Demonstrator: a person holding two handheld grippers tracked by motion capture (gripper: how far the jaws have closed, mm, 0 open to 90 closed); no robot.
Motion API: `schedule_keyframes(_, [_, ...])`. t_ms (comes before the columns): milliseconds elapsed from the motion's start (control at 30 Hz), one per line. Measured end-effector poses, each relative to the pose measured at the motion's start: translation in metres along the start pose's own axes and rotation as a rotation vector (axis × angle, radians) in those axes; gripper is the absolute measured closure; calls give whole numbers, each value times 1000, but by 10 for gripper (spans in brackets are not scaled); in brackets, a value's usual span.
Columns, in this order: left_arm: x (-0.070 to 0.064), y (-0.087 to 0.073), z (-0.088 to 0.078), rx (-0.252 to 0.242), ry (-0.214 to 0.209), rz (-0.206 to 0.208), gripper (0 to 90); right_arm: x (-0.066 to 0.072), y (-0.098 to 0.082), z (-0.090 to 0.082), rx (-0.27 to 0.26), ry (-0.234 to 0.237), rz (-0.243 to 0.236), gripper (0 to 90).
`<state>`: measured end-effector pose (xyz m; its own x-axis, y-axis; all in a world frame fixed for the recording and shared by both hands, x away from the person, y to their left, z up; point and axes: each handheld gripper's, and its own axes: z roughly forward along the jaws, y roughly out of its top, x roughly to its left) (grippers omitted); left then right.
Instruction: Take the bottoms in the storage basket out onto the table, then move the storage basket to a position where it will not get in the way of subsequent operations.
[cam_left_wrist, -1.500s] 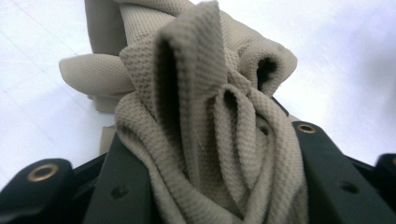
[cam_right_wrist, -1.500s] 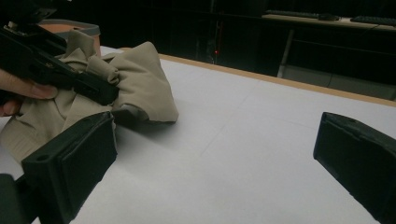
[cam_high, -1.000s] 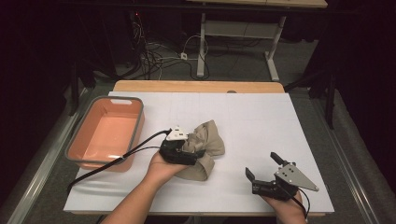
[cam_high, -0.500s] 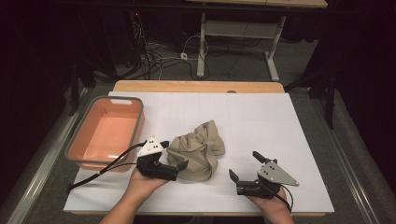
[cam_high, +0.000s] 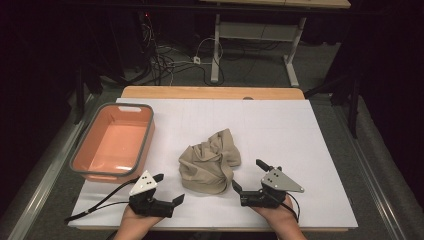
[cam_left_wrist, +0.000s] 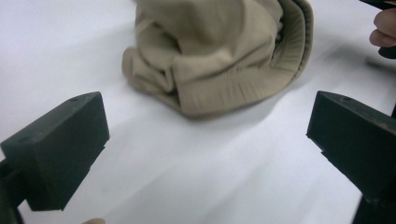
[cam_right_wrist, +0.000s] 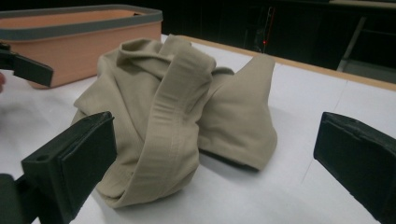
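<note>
A crumpled beige cloth (cam_high: 210, 162) lies loose on the white tabletop (cam_high: 280, 125). My left gripper (cam_high: 169, 188) rests near the front edge, left of the cloth and apart from it. Its jaws have just opened wide and hold nothing. In the left gripper view the cloth (cam_left_wrist: 219, 51) lies ahead of the left gripper (cam_left_wrist: 205, 116). My right gripper (cam_high: 248, 175) is open just right of the cloth. In the right gripper view the cloth (cam_right_wrist: 173, 116) bulks close in front of the right gripper (cam_right_wrist: 215, 135), touching neither pad.
A salmon bin (cam_high: 112, 142) with a grey rim stands empty at the left of the table; the bin (cam_right_wrist: 79, 32) lies behind the cloth in the right gripper view. Beyond the table's far wooden edge (cam_high: 210, 92), cables and desk legs stand on the floor.
My left gripper has let go of the cloth and drawn back toward the front-left edge. The cloth has settled on the table. My right gripper has slid left, closer to the cloth.
</note>
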<state>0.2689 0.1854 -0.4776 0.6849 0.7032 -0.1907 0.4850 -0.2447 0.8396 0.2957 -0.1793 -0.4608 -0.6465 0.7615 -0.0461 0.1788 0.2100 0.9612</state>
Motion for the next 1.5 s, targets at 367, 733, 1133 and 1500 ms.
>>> schedule_keyframes(367, [9,-15,-12,-76,13,-65,0,-1,-8,-5,53,-20,-11,0])
schedule_keyframes(733, [-4,8,15,-76,-28,26,0,-15,-18,-35,93,-73,17,0])
schedule_keyframes(1133, [2,32,58,46,14,28,412,-22,-29,-75,107,-171,34,0])
schedule_keyframes(1500, [-6,35,63,57,-53,96,848,-18,-32,-90,109,-182,41,0])
